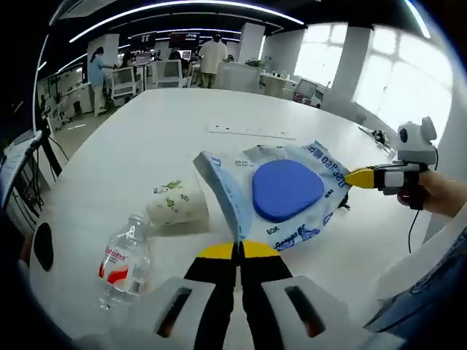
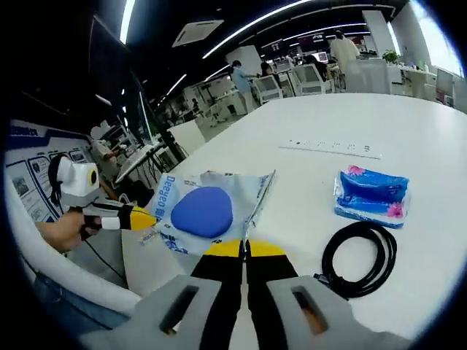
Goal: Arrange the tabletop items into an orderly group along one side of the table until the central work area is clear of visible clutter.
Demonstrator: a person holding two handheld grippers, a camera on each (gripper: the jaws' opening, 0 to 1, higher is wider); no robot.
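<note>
Blue-pad bag (image 1: 284, 191) pinched by both grippers' closed fingers; bottle (image 1: 125, 259) left view, cable (image 2: 359, 259) right.

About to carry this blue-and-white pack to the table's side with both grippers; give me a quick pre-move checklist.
1. Left gripper shut on the pack edge: ok, jaws closed on it.
2. Right gripper shut on the opposite edge: ok, jaws closed on it.
3. Pack lifted off the table: cannot tell.
4. Water bottle and paper roll lie close beside the pack: not ok, may get brushed.
5. Black cable and blue tissue packet lie clear of the pack: ok.
6. How firm either grip is: cannot tell.
</note>
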